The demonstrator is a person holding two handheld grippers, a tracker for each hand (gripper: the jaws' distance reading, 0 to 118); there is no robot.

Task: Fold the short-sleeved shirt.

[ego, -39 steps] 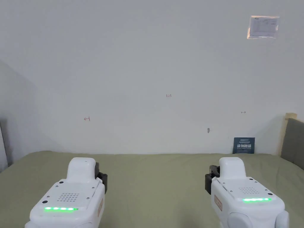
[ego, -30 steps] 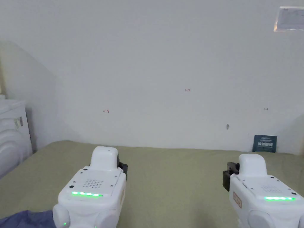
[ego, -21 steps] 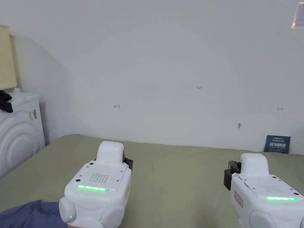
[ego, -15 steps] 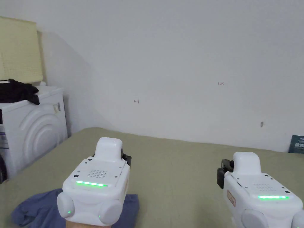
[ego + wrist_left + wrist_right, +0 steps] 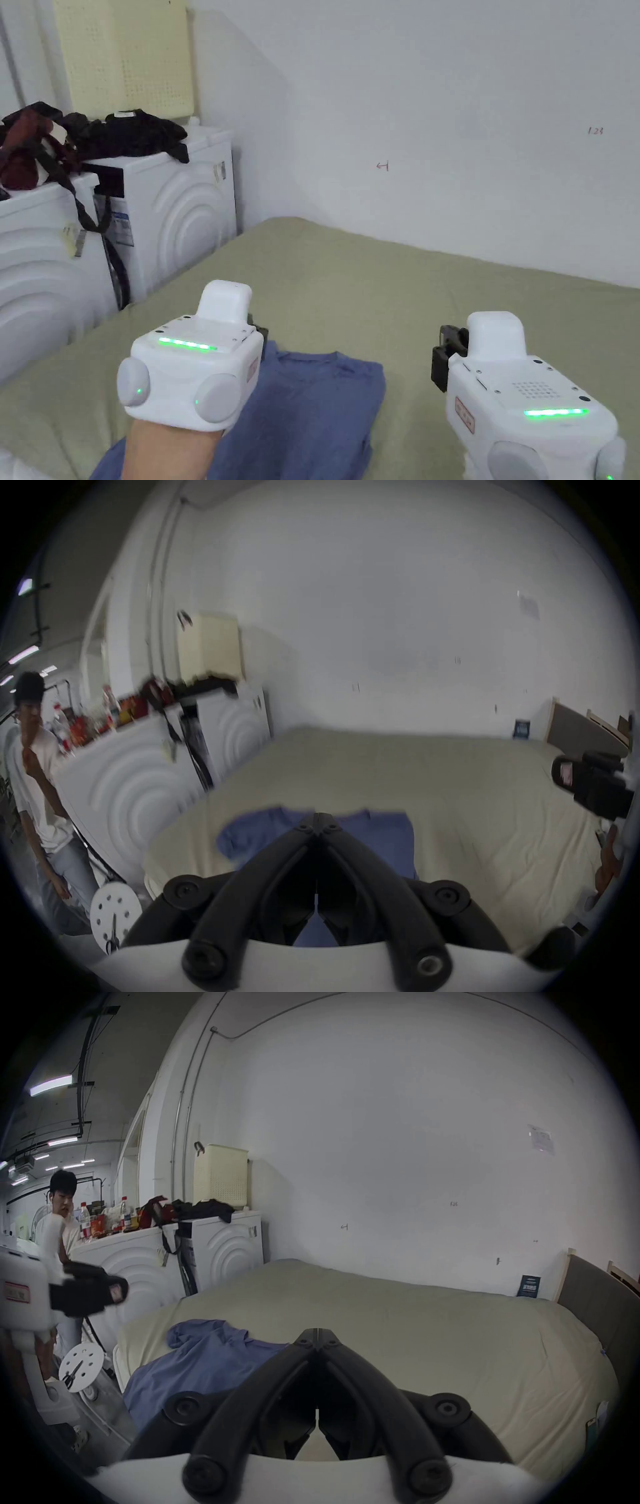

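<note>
The blue shirt (image 5: pixel 300 412) lies crumpled on the near left part of the bed (image 5: pixel 400 294), close to its left edge, beside the white machines (image 5: pixel 175 212). The left gripper (image 5: pixel 317 817) hovers over the shirt, jaws pressed together on nothing. The right gripper (image 5: pixel 317 1333) is also closed and empty, above bare sheet right of the shirt. Much free bed stretches to the wall (image 5: pixel 437 94) and to the right.

The head camera has swung left and down, bringing a crumpled blue short-sleeved shirt (image 5: pixel 306 412) on the bed into sight. The left tool (image 5: pixel 317 821), jaws together, now hangs above it.
</note>
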